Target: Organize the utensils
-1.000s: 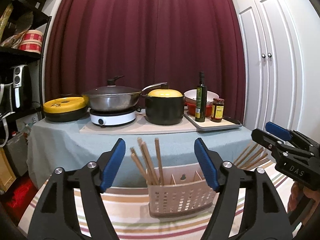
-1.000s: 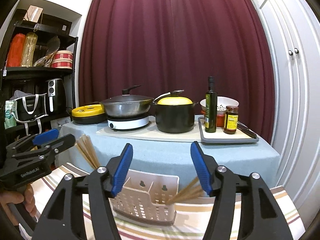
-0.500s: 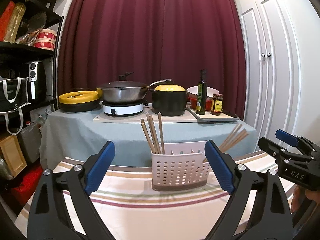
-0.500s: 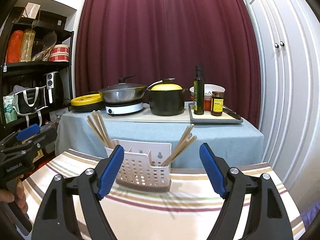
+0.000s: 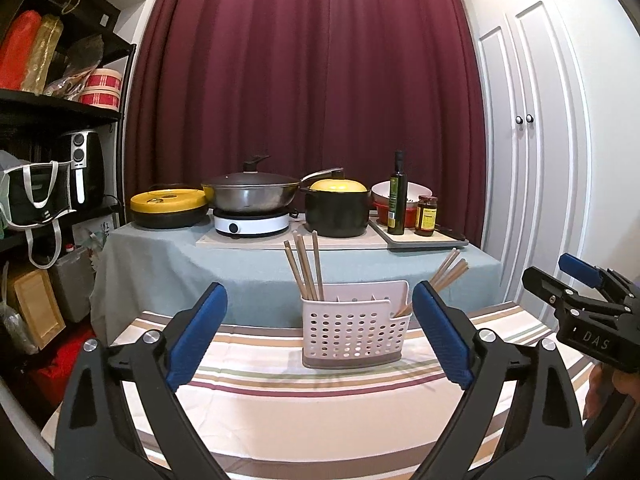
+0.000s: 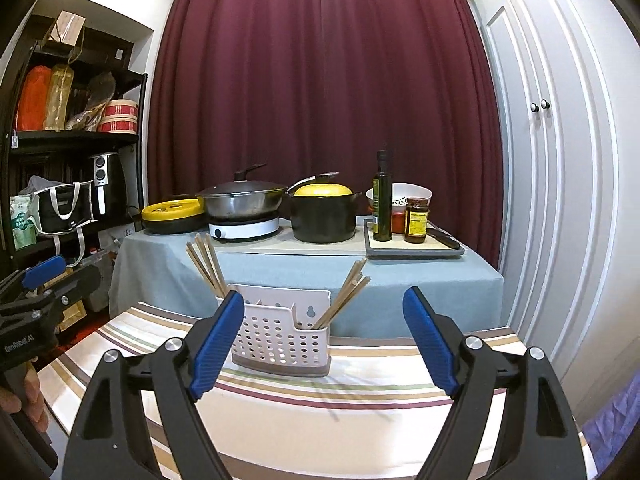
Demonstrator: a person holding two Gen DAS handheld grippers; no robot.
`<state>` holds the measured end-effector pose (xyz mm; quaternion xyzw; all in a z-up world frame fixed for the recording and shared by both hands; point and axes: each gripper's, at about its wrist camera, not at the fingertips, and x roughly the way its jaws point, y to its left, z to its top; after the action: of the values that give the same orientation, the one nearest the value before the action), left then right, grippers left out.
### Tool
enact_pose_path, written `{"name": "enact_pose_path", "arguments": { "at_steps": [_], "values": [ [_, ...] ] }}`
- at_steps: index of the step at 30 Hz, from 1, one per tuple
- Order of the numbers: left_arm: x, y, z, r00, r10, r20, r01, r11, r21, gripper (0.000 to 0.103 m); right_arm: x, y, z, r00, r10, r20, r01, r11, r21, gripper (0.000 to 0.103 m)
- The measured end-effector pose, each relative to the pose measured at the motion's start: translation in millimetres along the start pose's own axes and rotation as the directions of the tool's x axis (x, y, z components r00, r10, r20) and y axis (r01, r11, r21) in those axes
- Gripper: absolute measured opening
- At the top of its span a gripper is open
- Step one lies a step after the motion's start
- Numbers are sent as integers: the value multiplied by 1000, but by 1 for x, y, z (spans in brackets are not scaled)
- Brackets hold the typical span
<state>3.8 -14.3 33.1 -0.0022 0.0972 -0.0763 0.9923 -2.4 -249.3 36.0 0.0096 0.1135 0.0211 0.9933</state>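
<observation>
Both claws gape wide, holding nothing: left claw, right claw. Chopsticks stand in the perforated caddy on the striped table. Only the right wrist view shows the knife clearly, beside the jar.

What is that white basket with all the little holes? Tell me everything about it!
The basket looks like pale plastic, with round holes in its front wall and a darker base. It stands upright on the striped cloth. Dividers split it into compartments. Wooden chopsticks lean in its left end, more chopsticks in its right end. Neither gripper touches it.
</observation>
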Motion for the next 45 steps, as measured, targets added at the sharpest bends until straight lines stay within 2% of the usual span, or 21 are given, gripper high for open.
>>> {"name": "enact_pose_path", "arguments": {
  "at_steps": [20,45],
  "values": [
    [-21,2,-1,1000,8,24,-8,1000,-9,92,-21,3,6,1000,-2,30,3,1000,-15,80],
    [-21,6,-6,1000,16,-8,-17,999,-33,92,-21,6,6,1000,3,27,-3,1000,-21,80]
  ]
}}
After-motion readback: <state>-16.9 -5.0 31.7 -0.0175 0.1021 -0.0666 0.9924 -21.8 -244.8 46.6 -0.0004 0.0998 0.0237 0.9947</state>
